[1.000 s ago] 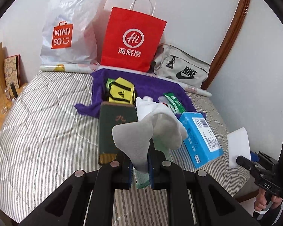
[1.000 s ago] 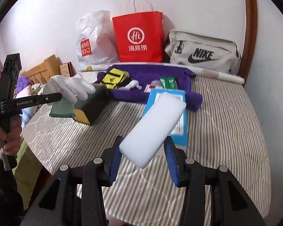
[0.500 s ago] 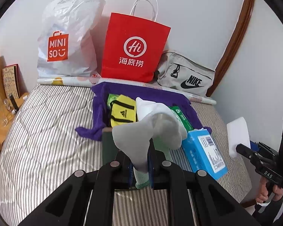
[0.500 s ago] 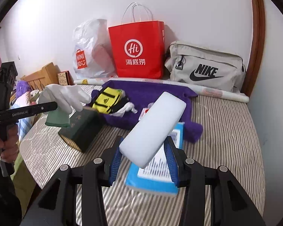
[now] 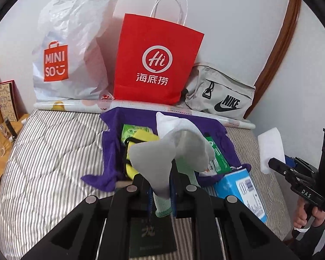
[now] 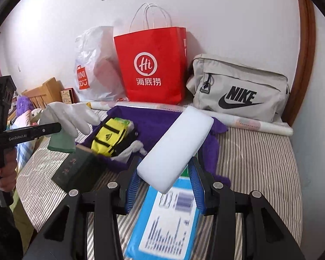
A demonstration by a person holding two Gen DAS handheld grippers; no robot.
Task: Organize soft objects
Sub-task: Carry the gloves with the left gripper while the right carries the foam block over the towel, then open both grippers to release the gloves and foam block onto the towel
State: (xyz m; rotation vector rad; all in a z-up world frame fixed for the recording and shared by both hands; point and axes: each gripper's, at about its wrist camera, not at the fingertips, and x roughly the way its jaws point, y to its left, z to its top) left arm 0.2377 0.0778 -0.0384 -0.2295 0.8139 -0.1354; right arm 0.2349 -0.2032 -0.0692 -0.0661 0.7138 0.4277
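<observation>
1. Grey-white cloth first: the left hand-held gripper (image 5: pixel 160 191) is closed almost fully on a sock (image 5: pixel 173 149), pinched near its green cuff, the foot flopping up and forward over the jaws.
2. White foam next: the right hand-held gripper (image 6: pixel 164 182) stands part-open and clamped on a sponge (image 6: pixel 176 147), gripped at its lower end. The sponge's long axis runs up and away to the right, out beyond the fingertips.
3. Under the jaws, on the striped bed (image 6: pixel 260 162), lie a blue box (image 6: pixel 166 223) below the right tool and a dark book (image 6: pixel 75 166) below the left.
4. Just past those sits the purple cloth (image 6: pixel 153 123), spread flat, with a yellow pouch (image 6: pixel 109 138) and green packets (image 5: pixel 216 153) on it. It lies straight ahead of and below both tools; I'd judge the left one slightly nearer its middle, though that is hard to call.
5. At the wall stand a red bag (image 5: pixel 156 60), a white plastic bag (image 5: pixel 71 49) and a grey Nike bag (image 6: pixel 240 88). If the soft things are meant for the cloth, both need carrying forward and down; if for a bag, farther on.
</observation>
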